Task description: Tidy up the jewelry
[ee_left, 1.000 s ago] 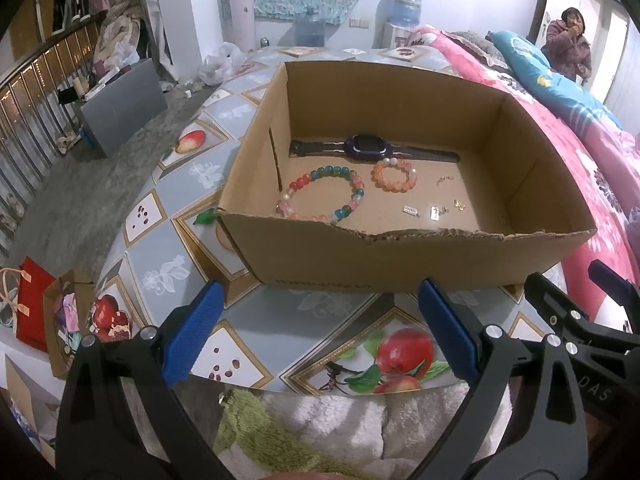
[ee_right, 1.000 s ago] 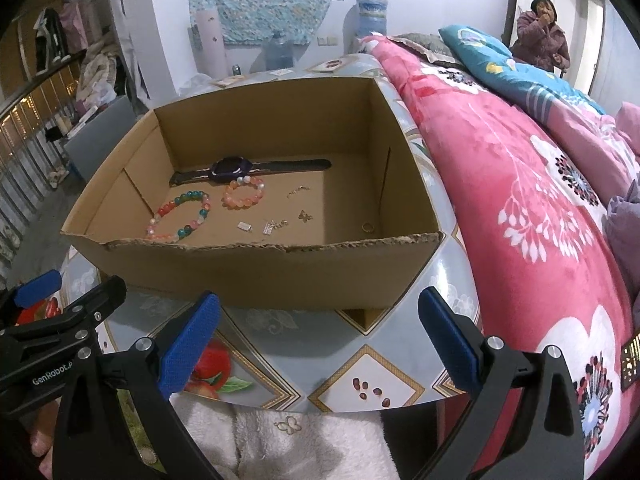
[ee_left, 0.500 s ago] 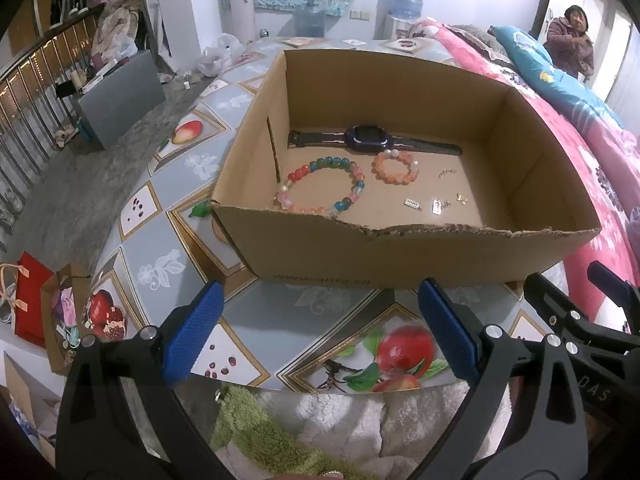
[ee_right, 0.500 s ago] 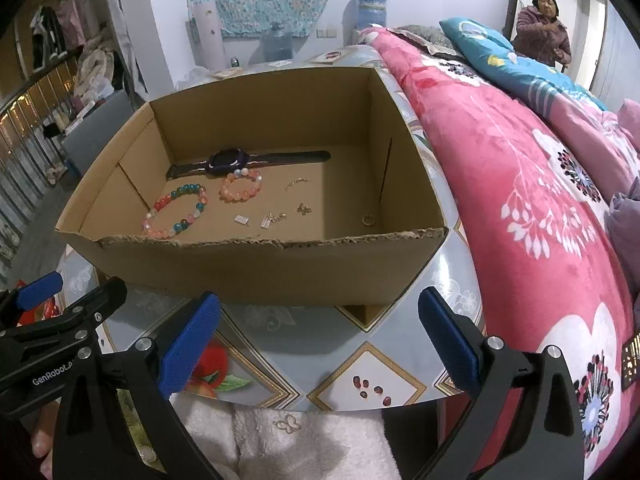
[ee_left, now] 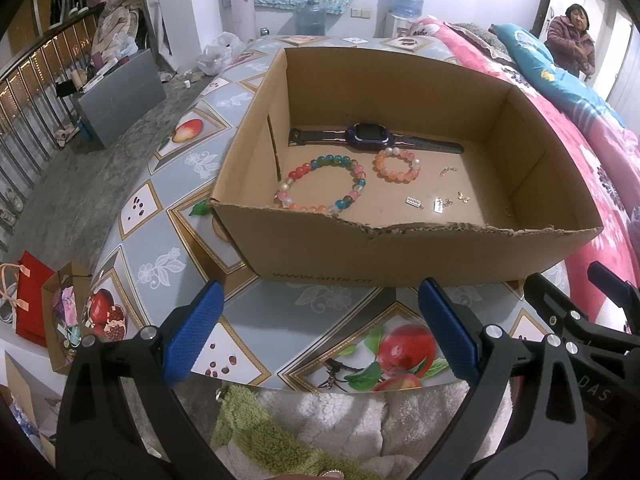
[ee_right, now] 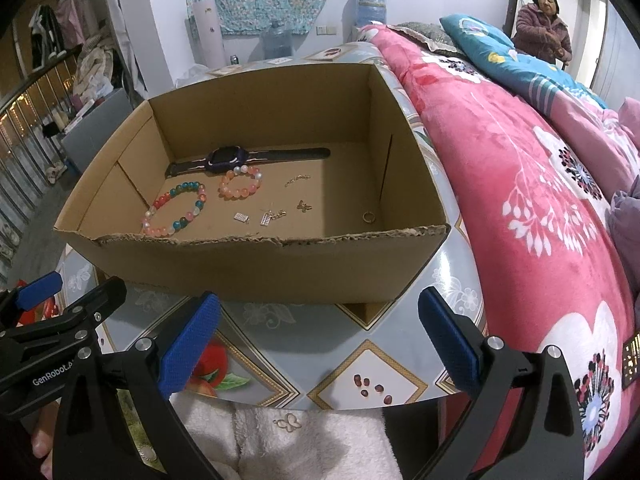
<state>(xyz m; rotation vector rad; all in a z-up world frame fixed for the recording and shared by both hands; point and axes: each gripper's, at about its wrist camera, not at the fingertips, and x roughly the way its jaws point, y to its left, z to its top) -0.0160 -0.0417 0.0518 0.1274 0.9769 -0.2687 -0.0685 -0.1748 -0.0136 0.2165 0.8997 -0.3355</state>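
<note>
Nearest the cameras, the left gripper (ee_left: pixel 320 334) and the right gripper (ee_right: pixel 318 334) hover side by side above the near edge of the fruit-patterned table (ee_left: pixel 280 322), each with its blue-padded jaws spread wide and nothing between them. Just beyond them an open cardboard box (ee_left: pixel 400 256) sits on the table, its torn near wall facing the grippers and its right side close to the table edge that borders a pink floral quilt (ee_right: pixel 520 168). On the box floor, near the front-left corner, lies a multicolored bead bracelet (ee_left: pixel 322 188). To its right along the front are 2 small silver charms (ee_right: pixel 241 217) and a tiny gold butterfly (ee_right: pixel 304 205), and a ring (ee_right: pixel 368 216) rests near the front-right corner. Farther in lies an orange-pink bead bracelet (ee_left: pixel 396 166), with a short chain piece (ee_right: pixel 297 179) to its right. Along the box's far wall stretches a dark smartwatch (ee_left: pixel 370 138), strap laid flat.
</note>
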